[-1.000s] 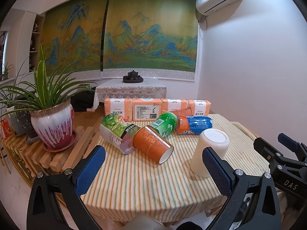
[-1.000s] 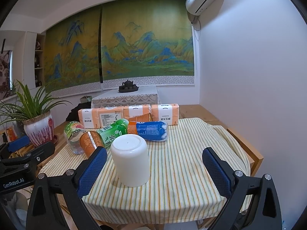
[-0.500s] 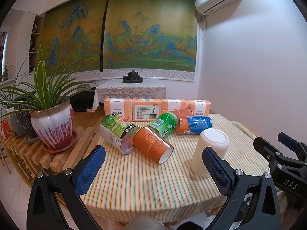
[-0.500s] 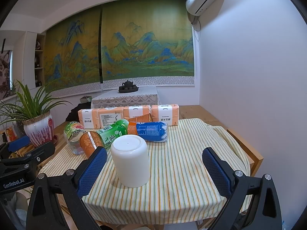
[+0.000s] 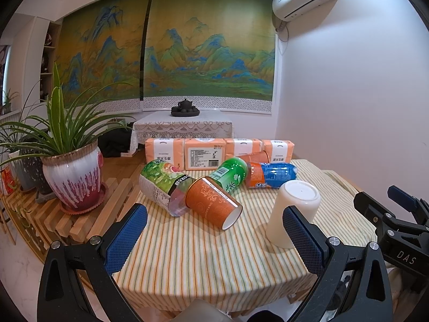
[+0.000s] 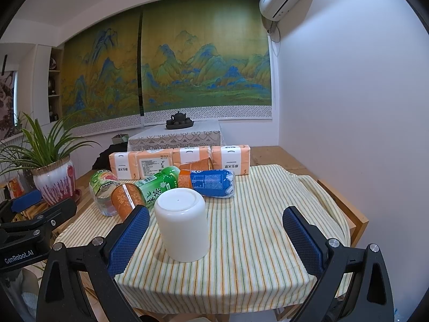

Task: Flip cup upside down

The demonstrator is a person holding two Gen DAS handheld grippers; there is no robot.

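Observation:
A white cup (image 5: 293,209) stands upside down, base up, on the striped tablecloth (image 5: 187,255); it also shows in the right wrist view (image 6: 182,222). My left gripper (image 5: 214,241) is open and empty, near the table's front edge, with the cup just behind its right finger. My right gripper (image 6: 215,240) is open and empty, back from the cup, which stands just beyond its left finger. An orange patterned cup (image 5: 213,204) lies on its side left of the white cup.
Several bottles lie at the back: a green tea bottle (image 5: 230,174), a blue and orange bottle (image 5: 270,174), a clear bottle (image 5: 163,185). Orange tissue packs (image 5: 203,153) line the far edge. A potted plant (image 5: 72,177) stands on a slatted bench at left. A wall is at right.

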